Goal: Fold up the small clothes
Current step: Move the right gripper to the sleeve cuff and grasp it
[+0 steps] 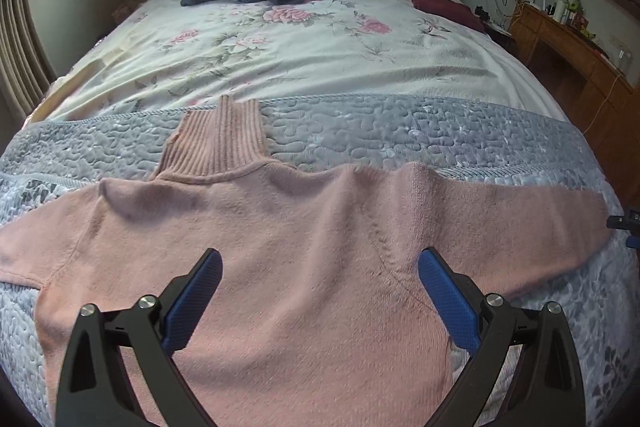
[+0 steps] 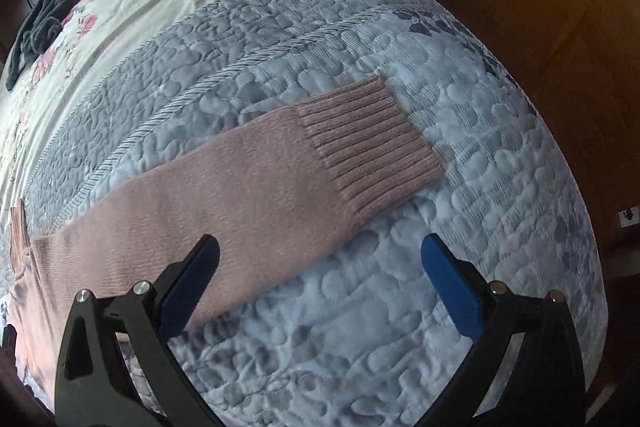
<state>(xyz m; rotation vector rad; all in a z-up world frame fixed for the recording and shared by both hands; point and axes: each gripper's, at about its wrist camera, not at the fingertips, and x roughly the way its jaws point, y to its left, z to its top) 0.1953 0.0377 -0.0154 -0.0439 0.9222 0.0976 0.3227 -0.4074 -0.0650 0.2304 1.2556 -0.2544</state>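
Left wrist view: pink knitted turtleneck sweater (image 1: 280,267) lies flat on grey quilted bedspread (image 1: 440,139). Left tongs (image 1: 320,281) and right tongs (image 2: 320,267) gape wide, empty (right near ribbed cuff (image 2: 368,143)). Risk: pinching quilt along with sleeve.

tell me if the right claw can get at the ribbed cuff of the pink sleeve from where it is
Probably yes. The right claw is open above the sleeve, and the cuff lies flat on the grey quilt just ahead with nothing on or around it.
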